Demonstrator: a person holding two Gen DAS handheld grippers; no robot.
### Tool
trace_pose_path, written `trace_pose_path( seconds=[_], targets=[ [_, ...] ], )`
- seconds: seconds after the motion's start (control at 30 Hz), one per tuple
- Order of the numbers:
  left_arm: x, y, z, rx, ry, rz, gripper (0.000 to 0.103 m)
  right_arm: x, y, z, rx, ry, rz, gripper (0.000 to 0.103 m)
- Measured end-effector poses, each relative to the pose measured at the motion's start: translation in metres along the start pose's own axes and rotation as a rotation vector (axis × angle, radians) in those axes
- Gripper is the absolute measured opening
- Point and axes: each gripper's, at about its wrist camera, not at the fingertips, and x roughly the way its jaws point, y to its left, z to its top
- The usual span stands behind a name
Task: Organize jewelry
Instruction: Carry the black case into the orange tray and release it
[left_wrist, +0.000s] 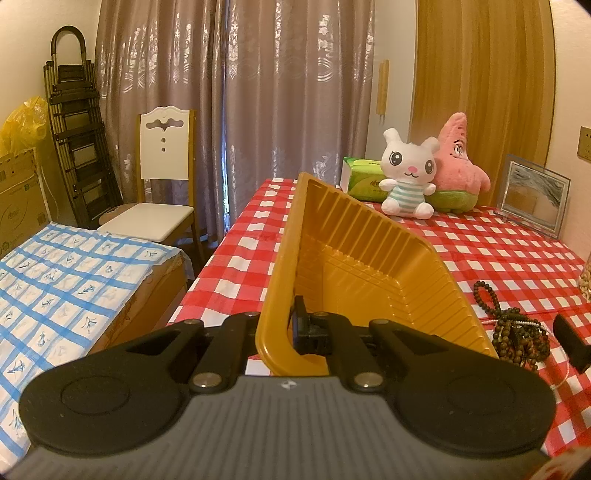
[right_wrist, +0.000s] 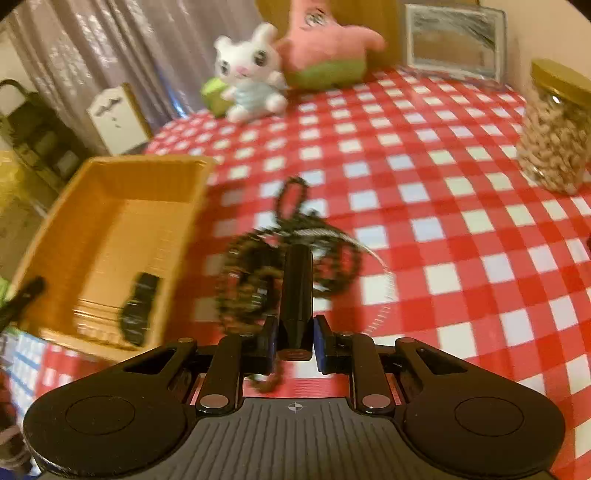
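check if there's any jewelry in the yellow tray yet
No, the yellow tray holds only the left claw's finger; the dark bead necklaces lie on the tablecloth beside it.

Yellow tray (left_wrist: 369, 251), red-white checked tablecloth (left_wrist: 498, 258)

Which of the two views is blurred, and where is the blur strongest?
Left wrist view: sharp, with fisheye bending at the edges. Right wrist view: motion blur, strongest on the yellow tray and the dark bead strands; the jar is sharper.
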Motion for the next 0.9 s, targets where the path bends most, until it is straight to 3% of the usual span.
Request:
trace_pose_path(
  seconds=[0.37,0.63,0.9],
  targets=[
    [0.0,-0.001,0.002,0.009,0.003,-0.006,0.004,0.025,0.095,0.014,-0.141,0.015,0.204,0.02],
    [-0.002,-0.002,0.002,0.013,0.0,-0.017,0.004,0.068,0.139,0.009,-0.159,0.064,0.226,0.02],
    [-0.001,0.001,0.002,0.014,0.0,-0.027,0.004,0.085,0.149,0.002,-0.159,0.08,0.221,0.022]
  ],
)
